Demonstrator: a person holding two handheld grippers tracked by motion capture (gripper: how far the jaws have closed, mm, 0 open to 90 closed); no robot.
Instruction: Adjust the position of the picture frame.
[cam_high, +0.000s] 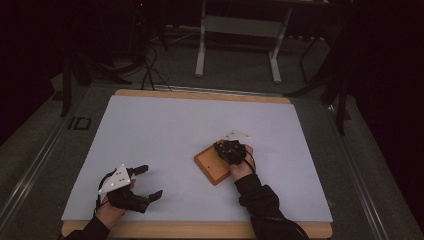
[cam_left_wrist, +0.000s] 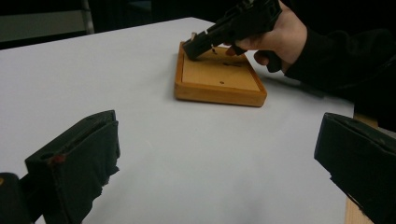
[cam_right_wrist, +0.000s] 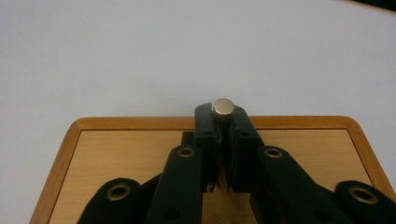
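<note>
Here, the right gripper (cam_right_wrist: 223, 122) clamped a small metal peg (cam_right_wrist: 223, 107) over the wooden tray (cam_right_wrist: 116, 154) at frame centre, while the left gripper (cam_left_wrist: 219, 154) stood wide open, empty.

Between your right tongs (cam_right_wrist: 223, 122) sits a smooth, dull-shining metal peg (cam_right_wrist: 223, 107); beneath them a satin-varnished wooden tray (cam_right_wrist: 116, 154); the counter (cam_right_wrist: 140, 56) beyond looks matt, paper-smooth.

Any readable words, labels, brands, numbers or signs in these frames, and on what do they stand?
"ID": dark letters, read sideways, on the grey floor left of the white-topped table in the high view.
None legible on the shallow wooden tray, the small metal peg or the black grippers.
</note>
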